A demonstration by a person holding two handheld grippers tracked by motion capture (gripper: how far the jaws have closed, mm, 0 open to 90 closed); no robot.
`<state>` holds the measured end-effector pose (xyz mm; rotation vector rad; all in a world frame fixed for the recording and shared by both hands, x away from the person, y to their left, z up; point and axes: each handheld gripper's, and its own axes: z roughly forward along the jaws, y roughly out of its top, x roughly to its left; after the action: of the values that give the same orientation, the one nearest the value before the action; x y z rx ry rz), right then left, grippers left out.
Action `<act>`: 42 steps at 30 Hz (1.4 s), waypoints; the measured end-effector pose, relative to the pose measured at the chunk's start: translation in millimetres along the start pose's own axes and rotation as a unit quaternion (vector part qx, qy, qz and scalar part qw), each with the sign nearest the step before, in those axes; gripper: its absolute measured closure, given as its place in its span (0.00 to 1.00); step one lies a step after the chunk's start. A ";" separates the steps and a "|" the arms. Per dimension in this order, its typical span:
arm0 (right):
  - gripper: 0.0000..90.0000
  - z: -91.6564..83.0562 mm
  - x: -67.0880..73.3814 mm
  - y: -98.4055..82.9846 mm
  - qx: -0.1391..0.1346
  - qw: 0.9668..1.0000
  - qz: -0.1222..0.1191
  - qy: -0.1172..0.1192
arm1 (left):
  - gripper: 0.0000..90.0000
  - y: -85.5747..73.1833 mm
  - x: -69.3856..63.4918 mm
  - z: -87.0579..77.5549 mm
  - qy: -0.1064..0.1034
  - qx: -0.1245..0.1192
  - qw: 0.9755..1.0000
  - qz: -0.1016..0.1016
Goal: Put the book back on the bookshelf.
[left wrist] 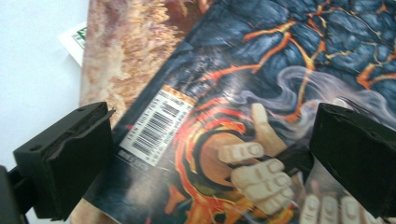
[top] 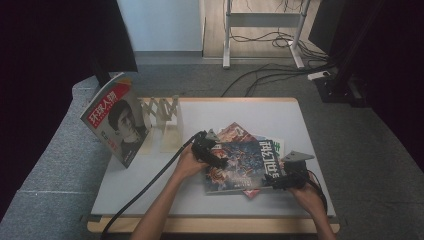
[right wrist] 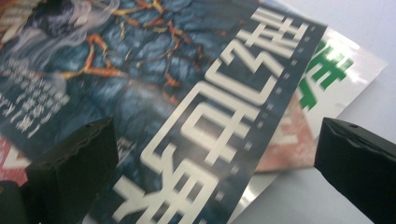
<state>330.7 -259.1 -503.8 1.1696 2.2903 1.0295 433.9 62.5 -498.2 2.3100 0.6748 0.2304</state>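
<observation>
A dark blue magazine point(top: 239, 165) with a lava pattern and white title lettering lies on top of a loose pile at the middle of the white table point(top: 150, 185). My left gripper point(top: 216, 157) hovers over its left part, near the barcode point(left wrist: 156, 123), jaws wide open point(left wrist: 212, 163) with nothing between them. Over the title strip at the magazine's right edge, my right gripper point(top: 278, 181) is also open point(right wrist: 217, 168). Beneath the blue magazine point(left wrist: 280, 56) point(right wrist: 140, 84) lie a reddish-brown magazine point(top: 234, 131) point(left wrist: 126, 51) point(right wrist: 289, 144) and a white one with green characters point(top: 276, 144) point(right wrist: 336, 70).
A wooden folding rack point(top: 167, 120) stands at the table's back left, and a magazine with a portrait cover point(top: 116, 120) leans upright at its left end. Cables trail from both grippers toward the front edge. Desk legs and floor cables lie beyond the table.
</observation>
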 end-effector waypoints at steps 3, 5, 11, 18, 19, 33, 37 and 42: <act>0.00 -0.9 2.1 -6.0 0.004 1.000 0.003 0.002 | 0.00 0.7 4.3 0.7 0.001 0.000 1.000 -0.004; 0.00 -1.9 2.9 -8.4 0.003 1.000 0.004 0.002 | 0.00 2.4 5.4 2.8 0.002 0.008 1.000 -0.001; 0.00 -7.6 8.4 -16.0 0.000 1.000 0.005 0.006 | 0.00 6.2 6.2 9.1 -0.011 0.009 1.000 -0.007; 0.00 -11.2 12.3 -28.2 0.007 1.000 0.002 0.005 | 0.00 5.4 3.1 7.9 -0.003 0.013 1.000 -0.016; 0.00 -11.8 12.2 -30.0 0.009 1.000 0.002 0.001 | 0.00 5.1 2.9 7.6 -0.003 0.013 1.000 -0.015; 0.00 -9.7 -1.8 -26.7 0.007 0.999 0.010 -0.034 | 0.09 -0.5 -11.2 -3.6 0.008 0.020 1.000 -0.016; 0.00 -7.8 -7.2 -21.2 0.014 0.999 0.009 -0.046 | 0.08 -5.1 -14.1 -7.3 0.003 0.023 1.000 -0.020; 0.00 -4.0 -15.1 -16.2 0.019 0.998 0.014 -0.052 | 0.05 -11.4 -18.9 -12.4 -0.003 0.030 0.999 -0.013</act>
<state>328.4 -279.4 -513.3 1.2438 2.2270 0.9168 409.0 66.7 -496.3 2.3569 0.7175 0.1944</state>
